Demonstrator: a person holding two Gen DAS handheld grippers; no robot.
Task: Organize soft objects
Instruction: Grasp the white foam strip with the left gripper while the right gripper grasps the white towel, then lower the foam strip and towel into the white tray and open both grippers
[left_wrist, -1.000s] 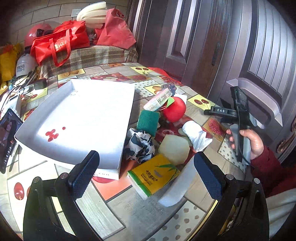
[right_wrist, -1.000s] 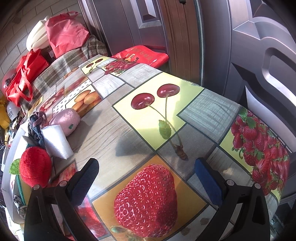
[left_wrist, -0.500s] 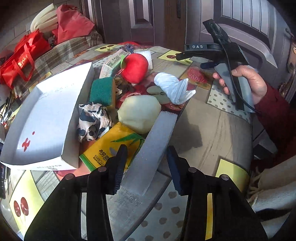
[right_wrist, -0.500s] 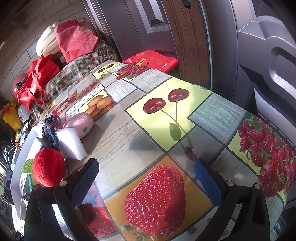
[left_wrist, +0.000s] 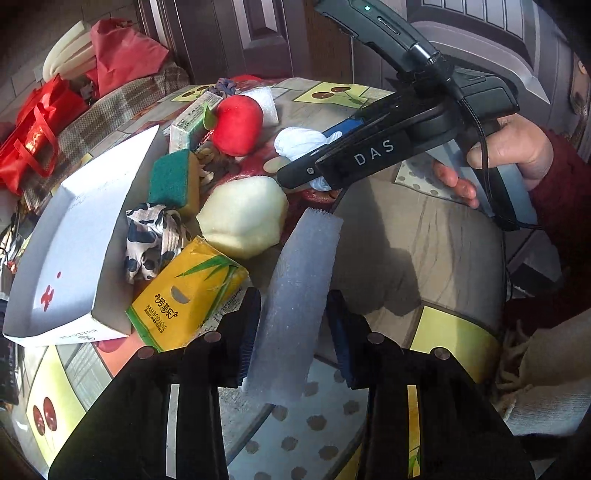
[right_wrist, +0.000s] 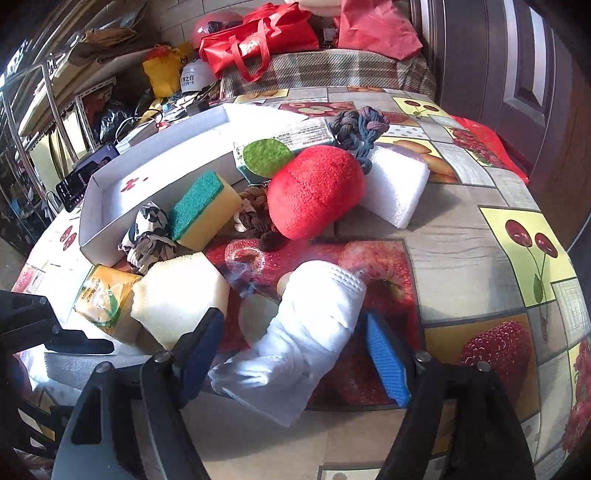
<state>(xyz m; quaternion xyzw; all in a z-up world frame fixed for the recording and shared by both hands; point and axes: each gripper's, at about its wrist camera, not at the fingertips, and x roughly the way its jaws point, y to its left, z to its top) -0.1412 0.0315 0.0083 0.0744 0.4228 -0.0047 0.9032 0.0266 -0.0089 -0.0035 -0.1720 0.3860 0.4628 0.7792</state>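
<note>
Left wrist view: your left gripper (left_wrist: 291, 332) tilts down at lower centre, jaws just closed onto the grey foam strip (left_wrist: 299, 295), which slants up the frame over the table (left_wrist: 424, 240). Your right hand (left_wrist: 509, 155), upper right, holds the right gripper (right_wrist: 291, 350). Right wrist view: its jaws, closing, straddle the white rolled cloth (right_wrist: 314, 325) without visibly pressing. Bare table lies right of the strip; the white box (left_wrist: 74, 240) sits left.
</note>
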